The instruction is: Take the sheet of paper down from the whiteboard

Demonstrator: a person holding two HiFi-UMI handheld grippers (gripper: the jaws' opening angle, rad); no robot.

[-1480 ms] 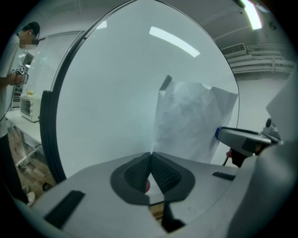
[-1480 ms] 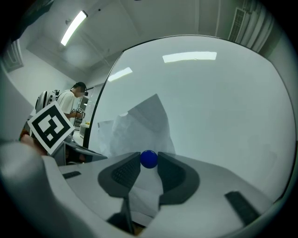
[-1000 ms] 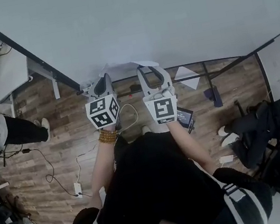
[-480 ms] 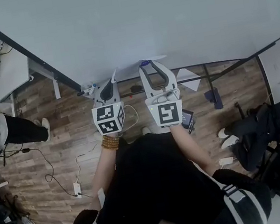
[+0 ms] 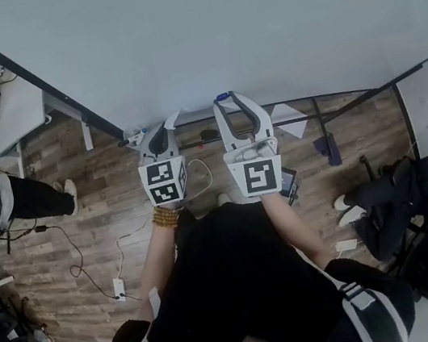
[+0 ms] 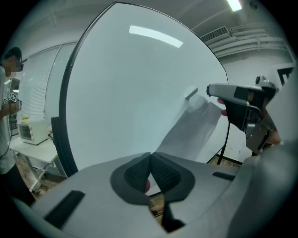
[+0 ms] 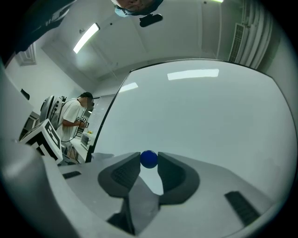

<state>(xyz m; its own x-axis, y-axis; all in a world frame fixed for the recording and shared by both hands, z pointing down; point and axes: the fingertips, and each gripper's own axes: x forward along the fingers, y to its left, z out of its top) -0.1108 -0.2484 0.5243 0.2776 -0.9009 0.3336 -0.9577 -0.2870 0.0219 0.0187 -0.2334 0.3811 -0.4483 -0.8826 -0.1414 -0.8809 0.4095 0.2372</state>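
Two claws are up at the whiteboard [image 5: 213, 27] in the head view, side by side above the wooden floor [image 5: 101, 227]. The left claw [image 5: 159, 129] sits at the board's bottom edge, with a white sliver of the sheet of paper [image 5: 171, 120] showing just beside its tips. The right claw [image 5: 232, 99] reaches a touch higher, a blue magnet [image 5: 223, 96] at its tips.

Over to the left gripper view: the pads are pressed together, pinching the sheet's lower corner. From there the paper [image 6: 193, 128] slants up and to the right across the board, towards the right claw.

Now the right gripper view: the jaws stand fairly wide yet are closed on the blue magnet [image 7: 149, 159], a pad against each side of it. The sheet hangs down in the gap beneath. Whether the magnet touches the board cannot be told. A person in a white shirt [image 7: 72, 120] stands far left, past the board's edge.
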